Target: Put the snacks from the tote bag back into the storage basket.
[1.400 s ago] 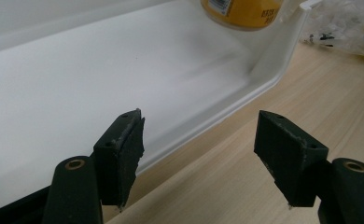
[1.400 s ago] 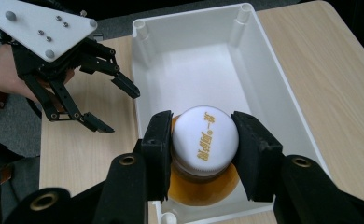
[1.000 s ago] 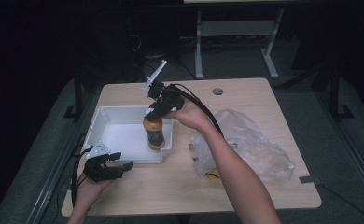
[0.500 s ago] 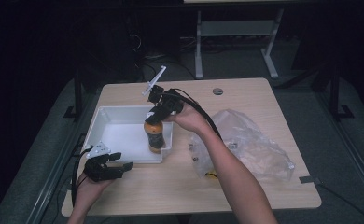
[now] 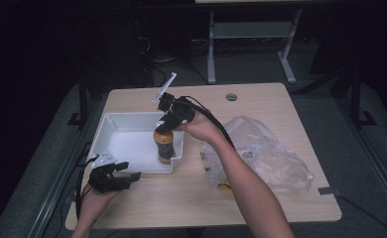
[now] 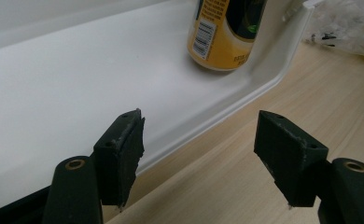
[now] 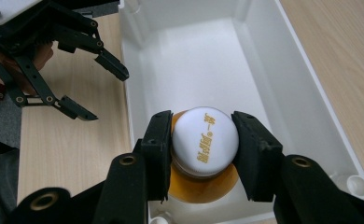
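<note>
An orange drink bottle with a white cap stands upright in the near right corner of a white tray. My right gripper is shut on the cap from above; its jaws press both sides of the cap. The bottle's base rests on the tray floor in the left gripper view. My left gripper is open, low over the table just outside the tray's near rim, with nothing between its fingers. It also appears, open, in the right gripper view.
A crumpled clear plastic bag with items inside lies on the wooden table right of the tray. A round cable hole sits near the far edge. A white stand is on the floor beyond the table.
The right gripper has lowered the bottle slightly into the tray's near right corner. The left gripper has stayed put.
</note>
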Demonstrator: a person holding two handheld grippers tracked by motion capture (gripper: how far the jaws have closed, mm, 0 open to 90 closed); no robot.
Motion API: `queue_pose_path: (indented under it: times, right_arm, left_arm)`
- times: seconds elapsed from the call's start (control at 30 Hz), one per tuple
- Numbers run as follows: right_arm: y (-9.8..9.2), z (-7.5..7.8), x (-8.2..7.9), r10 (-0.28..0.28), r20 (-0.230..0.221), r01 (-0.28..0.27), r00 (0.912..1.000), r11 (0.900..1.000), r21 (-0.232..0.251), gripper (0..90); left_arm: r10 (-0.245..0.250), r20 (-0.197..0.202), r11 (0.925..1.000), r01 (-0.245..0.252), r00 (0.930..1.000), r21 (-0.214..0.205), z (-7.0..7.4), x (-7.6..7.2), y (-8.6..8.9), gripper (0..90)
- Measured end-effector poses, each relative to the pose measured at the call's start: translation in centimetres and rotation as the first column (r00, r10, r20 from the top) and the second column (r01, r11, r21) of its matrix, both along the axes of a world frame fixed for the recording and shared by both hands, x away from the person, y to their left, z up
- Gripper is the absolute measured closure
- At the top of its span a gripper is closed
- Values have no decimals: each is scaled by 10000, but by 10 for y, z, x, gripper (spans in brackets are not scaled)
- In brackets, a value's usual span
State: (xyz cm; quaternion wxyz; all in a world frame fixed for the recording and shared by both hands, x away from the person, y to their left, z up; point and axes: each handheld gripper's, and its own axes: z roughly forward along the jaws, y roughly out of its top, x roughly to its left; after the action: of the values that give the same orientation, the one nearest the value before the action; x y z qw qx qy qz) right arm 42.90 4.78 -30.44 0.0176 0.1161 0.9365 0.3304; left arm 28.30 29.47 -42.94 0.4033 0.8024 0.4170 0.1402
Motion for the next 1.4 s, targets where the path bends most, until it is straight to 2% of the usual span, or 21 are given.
queue_pose_path:
  times: [0.13,0.17,0.23,0.43,0.5,0.63,0.8,1.17,1.23,1.4]
  right_arm:
    - [-1,-4,1,-53,-44,53,10000,10000,-41,589]
    - [-1,-4,1,-68,-52,68,10000,9999,-78,589]
    - [-1,-5,1,-43,-39,43,10000,10000,-59,589]
    - [1,-8,2,31,-80,-32,10000,9999,-144,589]
    - [1,-10,3,54,-141,-55,9999,9999,-104,589]
    - [2,-13,4,209,-147,-207,9997,9997,140,588]
    - [0,-14,4,246,-154,-243,9996,9995,186,587]
    - [-4,-17,2,214,-688,-181,9974,9987,474,564]
    - [-4,-17,0,120,-821,-80,9966,9987,494,560]
    - [-9,-20,3,-55,-1001,114,9950,9983,580,514]
  left_arm:
    - [-12,15,10000,12,10000,33,0,0,0,323]
    - [58,3,10000,-58,10000,-74,-1,0,-1,323]
    - [-8,-42,10000,8,10000,41,0,0,1,323]
    - [78,-27,9999,-78,10000,-93,0,0,1,323]
    - [29,-42,10000,-29,10000,1,0,1,2,323]
    - [138,-79,9999,-138,9999,-92,-2,0,2,323]
    - [169,-89,9998,-170,9998,-87,-1,-1,4,323]
    - [147,-50,9997,-148,9999,-195,-1,-1,2,323]
    - [51,-88,9999,-52,9999,-91,-2,0,1,323]
    - [18,-84,9999,-19,10000,-139,-3,1,0,323]
